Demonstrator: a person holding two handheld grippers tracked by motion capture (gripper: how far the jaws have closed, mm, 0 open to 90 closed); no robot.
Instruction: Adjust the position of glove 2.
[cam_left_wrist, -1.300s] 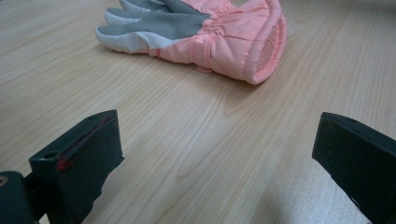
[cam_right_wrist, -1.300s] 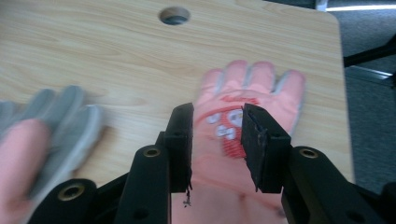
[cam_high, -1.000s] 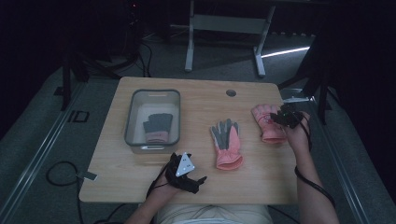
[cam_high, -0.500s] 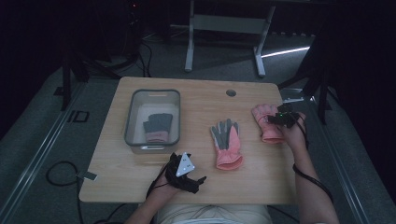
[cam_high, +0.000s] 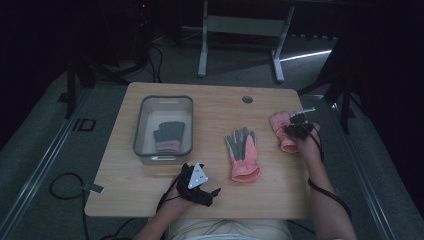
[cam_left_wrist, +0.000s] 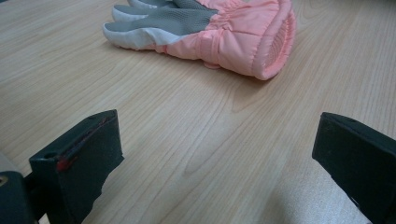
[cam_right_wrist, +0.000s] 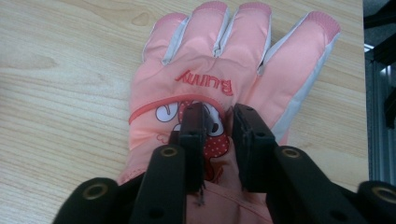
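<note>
- 1 counter (cam_high: 210, 112) carries everything: a clear bin (cam_high: 163, 149) on its left half, a grey-palmed pink glove (cam_high: 243, 154) near the middle, and a pink bunny glove (cam_high: 283, 131) near the right edge.
- 2 gloves lie loose on the wood, well apart from each other; a 3rd, dark with a pink cuff, lies in the bin (cam_high: 167, 136).
- The bunny glove (cam_right_wrist: 219, 84) lies directly under the right hand-held gripper (cam_high: 298, 129), fingers pointing away from the person and the cuff toward them, so its long axis runs along the gripper's own line of reach.
- The right hand-held gripper (cam_right_wrist: 218, 135) has its jaws drawn close together, pinching a fold of the glove's printed back just below the red lettering; the fabric bunches up between them.
- My judgement: the bin lies well to the left of this grip, across the middle glove, so a carry there would have to lift the bunny glove clear of it.
- The left hand-held gripper (cam_high: 198, 184) rests low near the counter's front edge, jaws spread wide and holding nothing.
- From the left gripper view, the grey-palmed glove (cam_left_wrist: 205, 30) lies ahead, cuff opening toward the right, apart from both jaws; this arm is the nearer one to it.
</note>
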